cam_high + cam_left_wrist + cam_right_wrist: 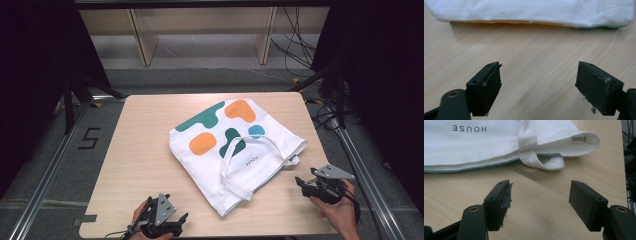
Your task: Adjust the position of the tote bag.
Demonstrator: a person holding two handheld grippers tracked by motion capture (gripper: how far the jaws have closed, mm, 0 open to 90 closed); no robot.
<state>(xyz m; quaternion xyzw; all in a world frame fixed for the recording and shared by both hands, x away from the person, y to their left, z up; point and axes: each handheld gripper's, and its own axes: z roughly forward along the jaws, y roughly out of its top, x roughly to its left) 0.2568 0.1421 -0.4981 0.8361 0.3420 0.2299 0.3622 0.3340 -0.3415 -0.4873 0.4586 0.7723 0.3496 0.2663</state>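
Open tool (540, 202) before tote bag (474, 147)

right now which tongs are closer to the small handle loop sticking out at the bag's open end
Right. The right tongs sit just short of the handle loop; the left tongs are across the table by the tote bag's opposite edge.

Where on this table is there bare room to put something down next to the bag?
The wide strip of light wooden table left of the white printed tote bag is free, as is its far left corner. The near edge is crowded: the left gripper and right gripper sit close beside the bag.
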